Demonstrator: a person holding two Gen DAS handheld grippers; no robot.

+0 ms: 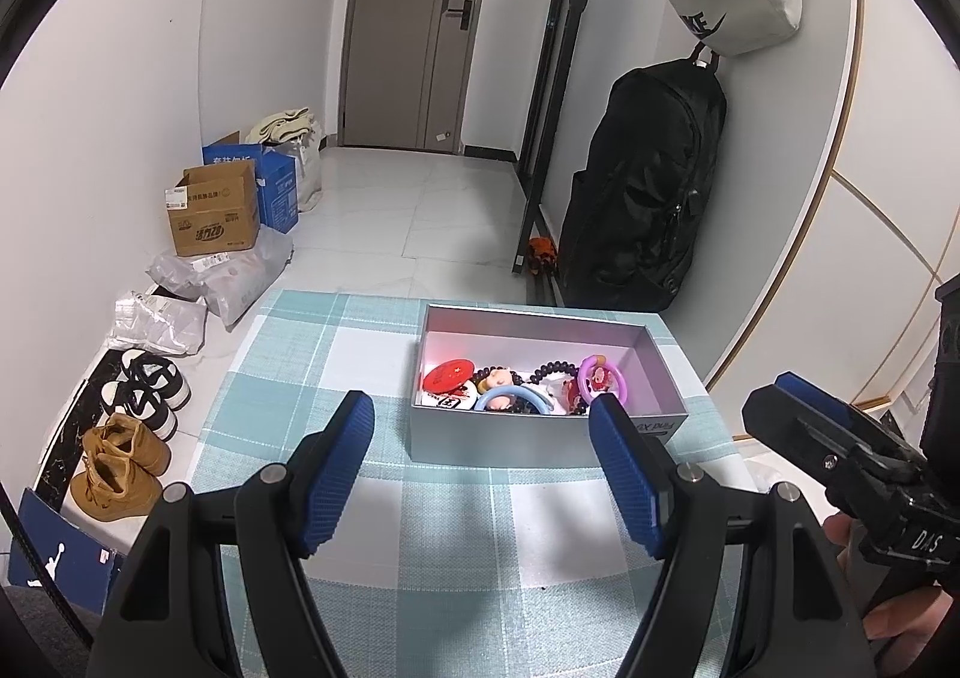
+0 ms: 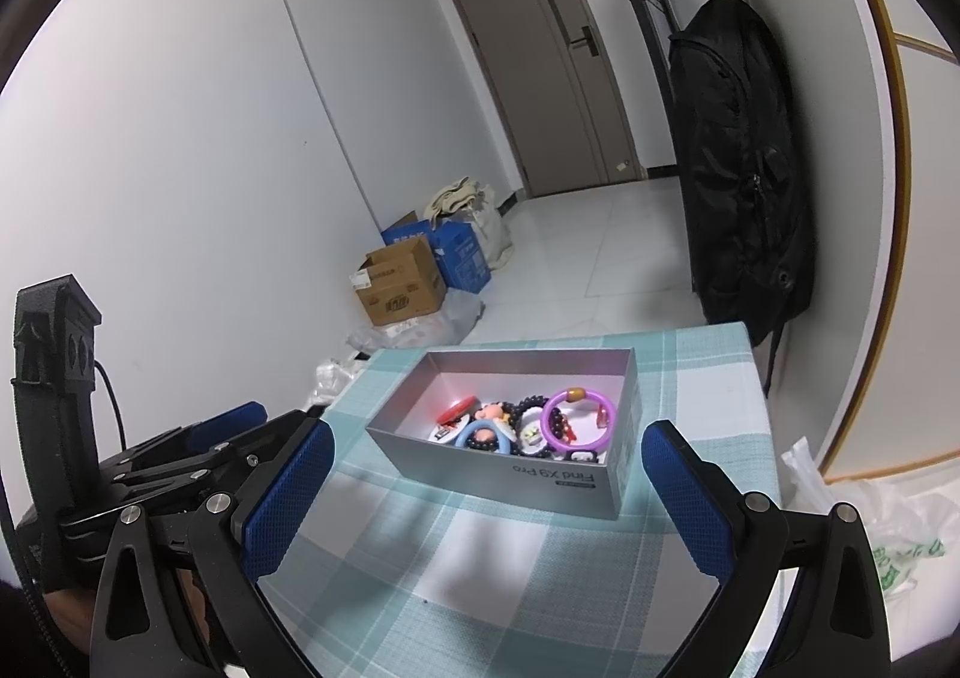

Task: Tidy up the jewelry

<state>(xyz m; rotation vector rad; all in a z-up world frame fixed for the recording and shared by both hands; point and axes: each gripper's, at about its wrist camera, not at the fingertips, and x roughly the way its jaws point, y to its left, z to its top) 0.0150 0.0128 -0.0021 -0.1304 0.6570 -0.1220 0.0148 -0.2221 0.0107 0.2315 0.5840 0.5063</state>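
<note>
**Both grippers open before a box that holds the jewelry**

Nearest the lens in the left wrist view, the left gripper hangs over the checked cloth of the bench, its blue pads spread wide with nothing between them. In the right wrist view the right gripper is likewise spread and empty, low in the frame. Each shows at the edge of the other's picture.

Just past the pads, right of centre in the left view, sits the grey box, open-topped, with its long side facing the grippers. All the jewelry in sight lies inside it, piled loosely and overlapping: a purple ring with something red hanging in it, a blue ring, dark bead bracelets, a red round piece and small figure charms among them. No pieces show on the cloth around the box.

This fits a box just filled as well as one waiting to be sorted out; the frames do not settle which. If a piece is to be handled, I judge the rings the easier hold, taken across the band from above; the beads are tangled with their neighbours and would likely drag others along, so a slow lift suits.

Beyond the bench lie a tiled floor, cardboard boxes at left and a black backpack hanging at right.
</note>
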